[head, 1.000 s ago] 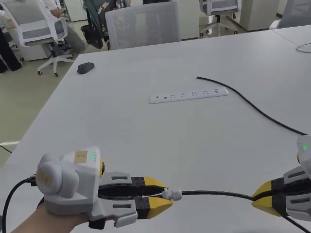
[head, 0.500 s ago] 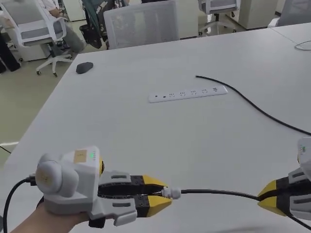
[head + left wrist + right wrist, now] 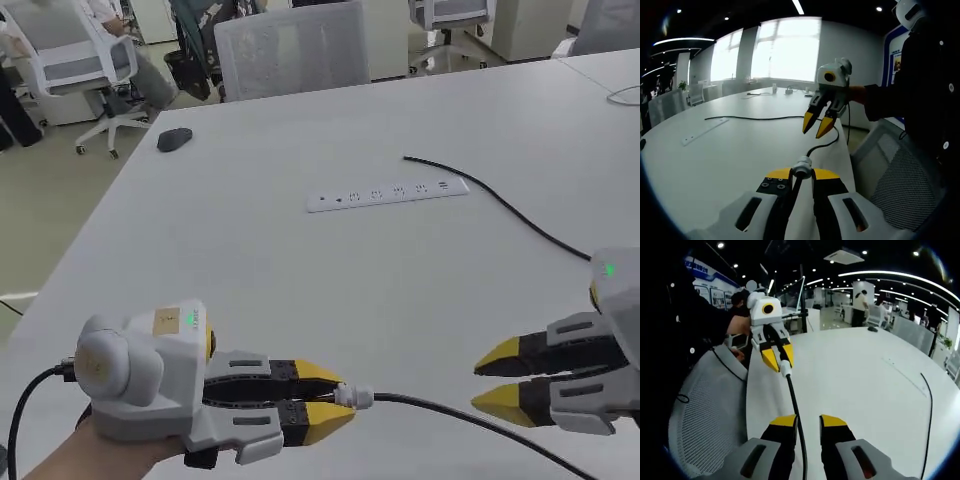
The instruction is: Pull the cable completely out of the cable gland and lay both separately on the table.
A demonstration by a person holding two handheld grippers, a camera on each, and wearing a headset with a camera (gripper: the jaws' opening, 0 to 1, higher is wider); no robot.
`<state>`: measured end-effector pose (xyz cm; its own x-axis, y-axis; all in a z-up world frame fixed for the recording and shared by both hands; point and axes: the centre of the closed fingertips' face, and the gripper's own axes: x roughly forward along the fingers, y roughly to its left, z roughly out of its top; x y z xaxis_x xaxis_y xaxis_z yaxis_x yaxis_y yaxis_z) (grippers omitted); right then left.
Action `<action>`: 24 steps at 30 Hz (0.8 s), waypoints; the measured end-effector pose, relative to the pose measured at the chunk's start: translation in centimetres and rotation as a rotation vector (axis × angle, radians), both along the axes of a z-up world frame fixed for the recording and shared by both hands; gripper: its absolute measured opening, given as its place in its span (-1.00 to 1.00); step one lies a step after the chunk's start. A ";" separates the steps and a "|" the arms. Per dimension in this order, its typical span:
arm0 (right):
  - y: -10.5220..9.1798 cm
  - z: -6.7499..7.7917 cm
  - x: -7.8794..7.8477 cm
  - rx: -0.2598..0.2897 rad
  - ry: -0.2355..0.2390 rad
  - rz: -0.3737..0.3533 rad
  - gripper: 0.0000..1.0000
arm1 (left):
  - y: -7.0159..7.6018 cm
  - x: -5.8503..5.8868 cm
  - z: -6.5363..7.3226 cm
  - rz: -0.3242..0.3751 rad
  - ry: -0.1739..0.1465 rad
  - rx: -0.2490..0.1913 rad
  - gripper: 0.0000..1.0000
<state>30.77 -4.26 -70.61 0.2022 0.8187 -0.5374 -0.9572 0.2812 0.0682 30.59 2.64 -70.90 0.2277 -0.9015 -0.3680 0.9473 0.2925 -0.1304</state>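
My left gripper (image 3: 345, 398) sits low at the near left, shut on the white cable gland (image 3: 358, 398). The black cable (image 3: 470, 422) leaves the gland and runs right, sagging toward the table's near edge. My right gripper (image 3: 477, 384) hovers just above the cable at the right, open, with nothing pinched. In the left gripper view the gland (image 3: 801, 165) sits between the yellow tips of the left gripper (image 3: 801, 174), and the right gripper (image 3: 815, 126) hangs open ahead. In the right gripper view the cable (image 3: 792, 400) passes loosely through the gap of the right gripper (image 3: 808, 419) up to the gland (image 3: 785, 371).
A white power strip (image 3: 388, 192) lies mid-table, with a second black cable (image 3: 500, 205) curving off to the right. A dark mouse (image 3: 174, 139) rests at the far left edge. Office chairs (image 3: 290, 50) stand beyond the table.
My right gripper has opened and let go of the cable, then risen and shifted left. The cable has dropped lower. The left gripper has stayed put.
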 end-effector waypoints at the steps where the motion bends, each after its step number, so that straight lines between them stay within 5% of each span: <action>1: 0.7 0.2 -0.3 0.013 -0.001 0.023 -0.70 | -0.1 -0.1 0.0 -0.003 0.001 -0.002 -0.70; 11: 5.3 -1.0 -0.7 -0.021 -0.039 0.128 -0.78 | -0.2 0.0 0.2 -0.001 -0.001 -0.004 -0.70; 24: 5.6 -1.9 -0.7 -0.071 -0.079 0.169 -1.00 | -0.3 -0.1 -0.2 -0.005 0.003 -0.011 -0.70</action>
<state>30.02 1.31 -72.52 0.1085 0.8054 -0.5827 -0.9929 0.1170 -0.0231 30.45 2.31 -71.06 0.2221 -0.9067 -0.3585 0.9483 0.2864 -0.1367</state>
